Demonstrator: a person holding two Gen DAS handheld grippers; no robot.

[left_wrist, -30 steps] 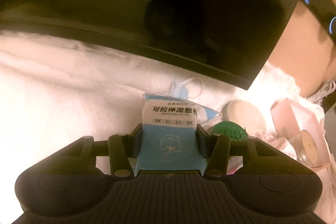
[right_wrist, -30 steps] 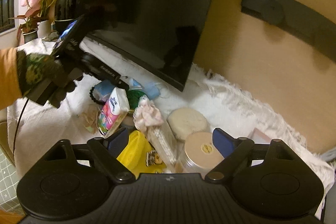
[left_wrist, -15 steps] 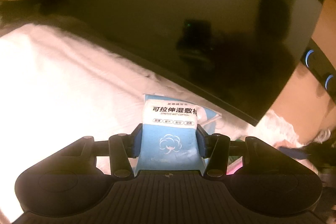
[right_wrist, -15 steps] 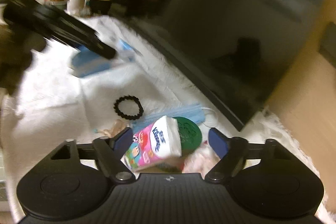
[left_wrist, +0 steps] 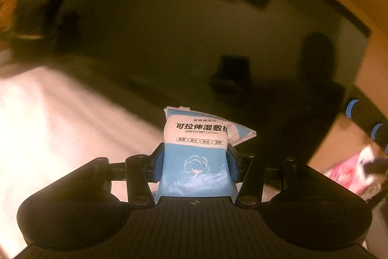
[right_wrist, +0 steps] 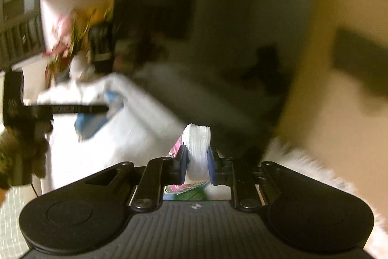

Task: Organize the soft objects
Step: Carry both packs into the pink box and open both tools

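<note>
Left tongs (left_wrist: 195,163): clamped on a blue-and-white stretch wet cotton pack (left_wrist: 196,152), blue pads pressing both its flanks. Pack stands upright between the fingers, at about 6 o'clock in the left wrist view, lifted clear of the white fluffy cloth (left_wrist: 60,125) that covers the table. Behind it, from 10 to 2 o'clock, the dark TV screen (left_wrist: 194,40) fills the view.

Right tongs (right_wrist: 196,163): jaws closing, a pocket tissue pack (right_wrist: 197,149) between them, pads already against its white end; pink printed wrapper shows at 7 o'clock of the pack. It seems raised off the cloth, though blur makes that uncertain.

Progress, as a judgement: early to middle. Two soft items are in hand, one per tongs, neither set down. No bin, tray or sorted pile is visible, so the destination is unclear. At least one more item waits: something green (right_wrist: 194,194) sits under the right tongs, partly hidden. Placing both packs and collecting the rest remains.

View differences:
- The right wrist view shows the left tongs from outside at 9 o'clock, with the blue pack hanging from them, a gloved hand (right_wrist: 14,149) at the far left edge, and a potted plant with pink flowers (right_wrist: 63,45) at 10 o'clock.
- The left wrist view alone gives the pack's print legibly; at 4 o'clock it catches the pink tissue pack, badly smeared.
</note>
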